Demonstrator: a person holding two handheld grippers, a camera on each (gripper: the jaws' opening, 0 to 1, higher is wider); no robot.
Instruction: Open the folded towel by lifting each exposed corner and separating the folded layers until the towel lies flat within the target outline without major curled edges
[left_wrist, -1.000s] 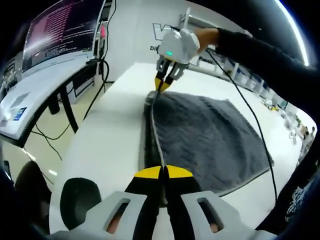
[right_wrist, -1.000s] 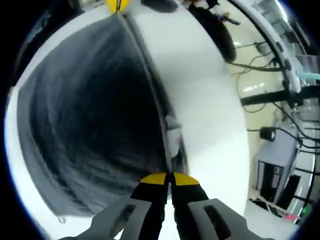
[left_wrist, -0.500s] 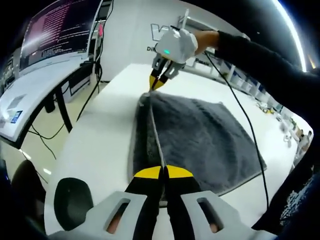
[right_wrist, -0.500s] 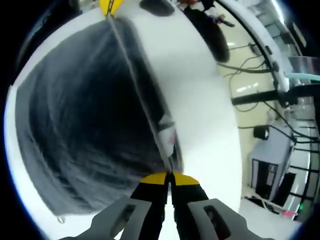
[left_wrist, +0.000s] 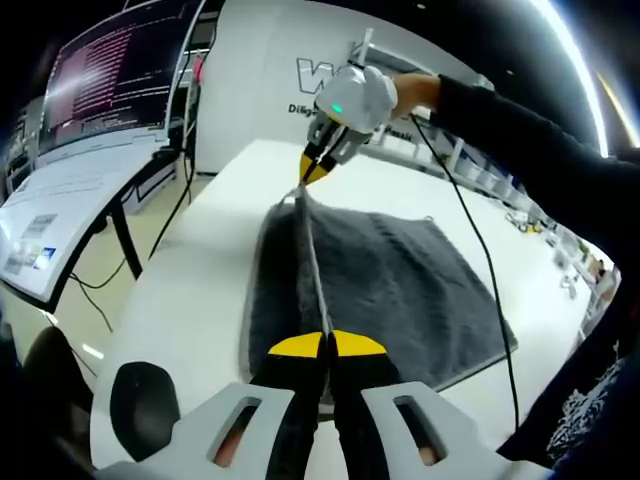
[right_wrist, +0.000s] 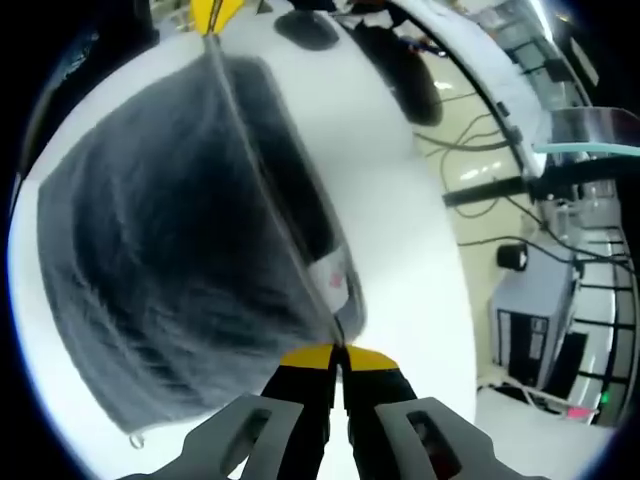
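Note:
A dark grey towel (left_wrist: 400, 280) lies on the white table (left_wrist: 200, 290), its top layer lifted along one edge. My left gripper (left_wrist: 323, 345) is shut on the near corner of that edge. My right gripper (left_wrist: 318, 166), held by a hand in a dark sleeve, is shut on the far corner. The edge runs taut between them as a raised ridge. In the right gripper view the same towel (right_wrist: 150, 220) hangs from my right gripper (right_wrist: 338, 352), with a white label (right_wrist: 335, 280) near the pinched corner and the left gripper (right_wrist: 213, 12) at the top.
A desk with a lit monitor (left_wrist: 95, 70) stands to the left, cables (left_wrist: 190, 170) hanging by it. A black round chair base (left_wrist: 145, 395) sits on the floor near the table's edge. A cable (left_wrist: 480, 260) from the right gripper crosses the towel. Shelves (left_wrist: 500, 170) line the far right.
Both grippers have lifted the towel's edge higher and carried it sideways, so more of the lower layer shows beneath. The grip on both corners has stayed.

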